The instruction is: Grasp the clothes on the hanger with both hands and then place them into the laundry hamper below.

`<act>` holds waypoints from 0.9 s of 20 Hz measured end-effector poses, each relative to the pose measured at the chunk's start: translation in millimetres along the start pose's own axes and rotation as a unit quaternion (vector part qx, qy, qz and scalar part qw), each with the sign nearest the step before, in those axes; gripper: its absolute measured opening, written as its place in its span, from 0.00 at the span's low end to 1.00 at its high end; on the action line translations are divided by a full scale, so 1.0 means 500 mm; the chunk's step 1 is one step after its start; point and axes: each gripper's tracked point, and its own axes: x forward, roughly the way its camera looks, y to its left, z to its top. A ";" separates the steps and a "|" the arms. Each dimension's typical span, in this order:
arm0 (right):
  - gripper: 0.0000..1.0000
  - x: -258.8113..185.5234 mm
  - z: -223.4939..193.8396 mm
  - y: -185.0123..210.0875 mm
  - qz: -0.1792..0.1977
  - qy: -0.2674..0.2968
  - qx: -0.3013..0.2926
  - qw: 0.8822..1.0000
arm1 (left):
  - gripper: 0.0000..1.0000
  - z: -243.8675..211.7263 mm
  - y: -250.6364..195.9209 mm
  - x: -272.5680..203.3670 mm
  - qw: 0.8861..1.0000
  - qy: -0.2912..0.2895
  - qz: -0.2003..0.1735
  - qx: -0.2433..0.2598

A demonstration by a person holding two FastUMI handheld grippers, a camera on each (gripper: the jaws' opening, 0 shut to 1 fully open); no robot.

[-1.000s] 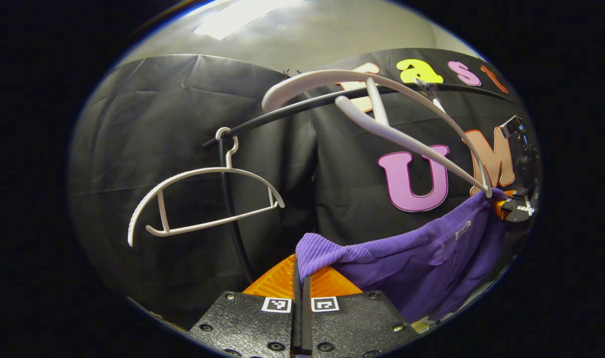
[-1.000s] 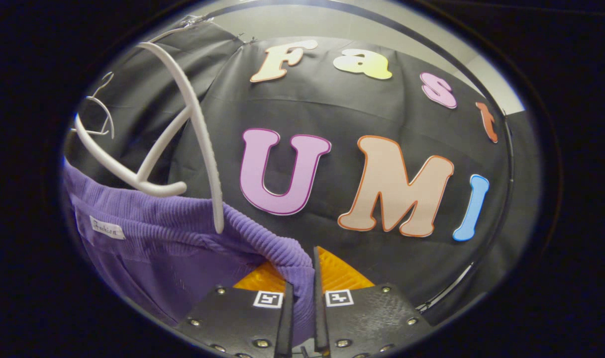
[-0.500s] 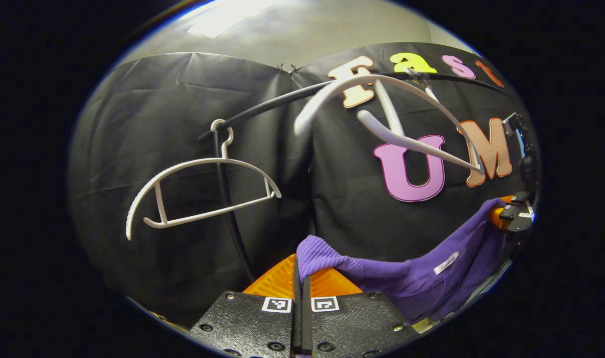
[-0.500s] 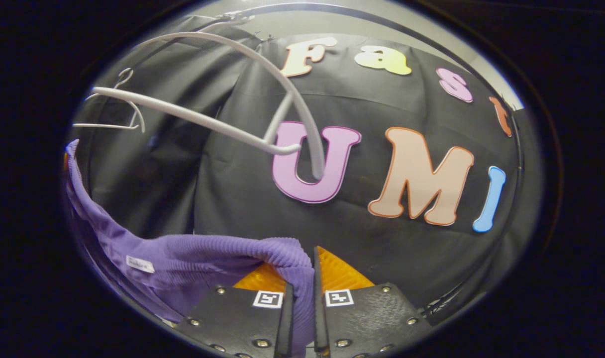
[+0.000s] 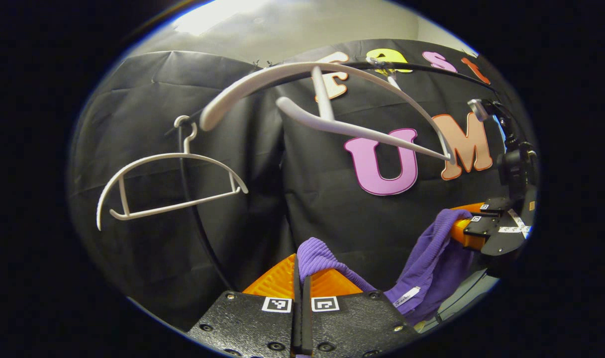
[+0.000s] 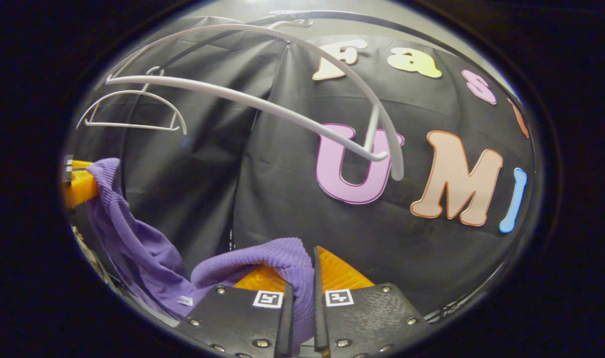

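Black cloth wall behind, bare hanger (image 5: pixel 332 99) up on the rail. Both grippers, left (image 5: pixel 301 271) and right (image 6: pixel 302 271), pinch the purple sweater (image 6: pixel 133 248), sagging between them, ready to lower.

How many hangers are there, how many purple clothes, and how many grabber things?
White hangers: 2, the near hanger and the far hanger, both bare on the black rail.
Purple garment: 1, stretched between the grippers.
Grippers: 2, the left gripper and the right gripper, each pinching an end of it.
Total: 5
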 end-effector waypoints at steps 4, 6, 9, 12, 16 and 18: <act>0.17 -0.007 -0.017 0.055 0.035 0.010 0.010 0.999 | 0.00 -0.015 -0.034 0.012 1.000 0.005 -0.027 -0.012; 0.17 -0.012 -0.031 0.076 0.048 0.021 0.010 0.999 | 0.00 -0.029 -0.059 0.021 0.998 0.013 -0.047 -0.026; 0.17 -0.016 -0.059 0.100 0.067 0.039 0.012 0.997 | 0.00 -0.054 -0.096 0.027 0.994 0.033 -0.083 -0.058; 0.17 -0.023 -0.093 0.124 0.082 0.058 0.015 0.995 | 0.00 -0.088 -0.129 0.034 0.990 0.055 -0.106 -0.067; 0.17 -0.028 -0.141 0.145 0.097 0.083 0.007 0.992 | 0.00 -0.138 -0.168 0.044 0.986 0.083 -0.130 -0.067; 0.17 -0.029 -0.165 0.150 0.101 0.096 0.003 0.990 | 0.00 -0.162 -0.182 0.051 0.983 0.097 -0.140 -0.062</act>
